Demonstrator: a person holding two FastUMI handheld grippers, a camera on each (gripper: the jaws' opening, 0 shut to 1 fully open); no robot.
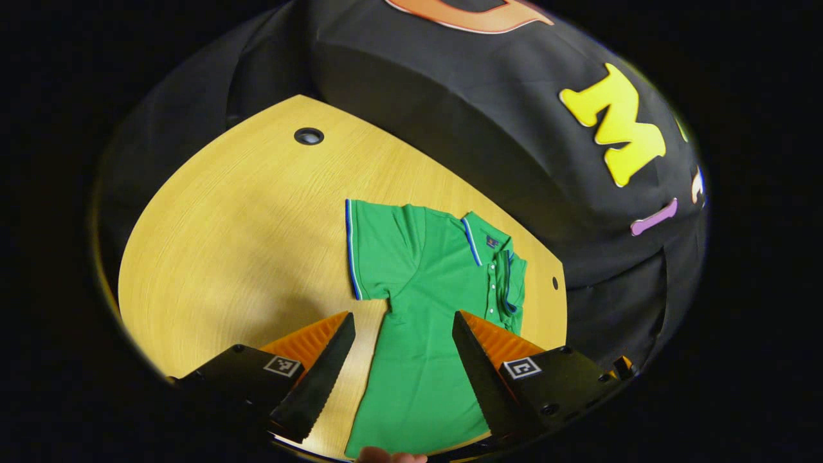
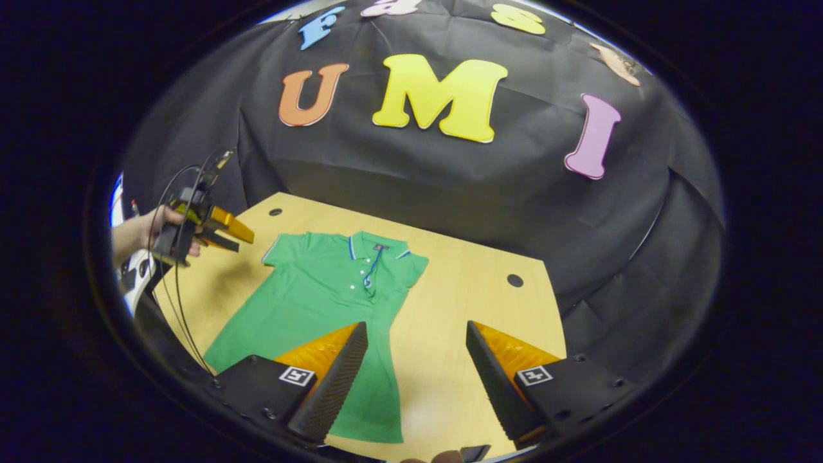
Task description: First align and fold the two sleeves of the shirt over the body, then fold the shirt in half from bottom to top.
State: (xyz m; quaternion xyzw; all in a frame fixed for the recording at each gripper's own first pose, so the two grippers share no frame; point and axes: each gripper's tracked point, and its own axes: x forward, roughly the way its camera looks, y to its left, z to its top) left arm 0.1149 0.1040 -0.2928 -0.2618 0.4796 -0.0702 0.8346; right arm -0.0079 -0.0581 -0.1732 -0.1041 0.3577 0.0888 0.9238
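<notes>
A green polo shirt (image 1: 424, 302) with blue-and-white trim lies flat on the wooden table (image 1: 244, 244), collar away from me. One short sleeve (image 1: 370, 247) is spread out to the side. On the other side the shirt's edge (image 2: 402, 283) looks turned in over the body. My left gripper (image 1: 404, 316) hovers open above the shirt's lower body, nothing between its fingers. In the right gripper view the shirt (image 2: 321, 296) lies at the left, and my right gripper (image 2: 416, 325) stands open over its right edge and bare table. A hand holds the left gripper (image 2: 244, 236) above the table's left side.
The table (image 2: 476, 302) has round cable holes (image 1: 308, 136) (image 2: 514, 280) near its far corners. Black booth cloth (image 2: 450, 193) closes in behind and to the sides. Cables (image 2: 173, 283) hang from the left gripper. Bare wood lies on both sides of the shirt.
</notes>
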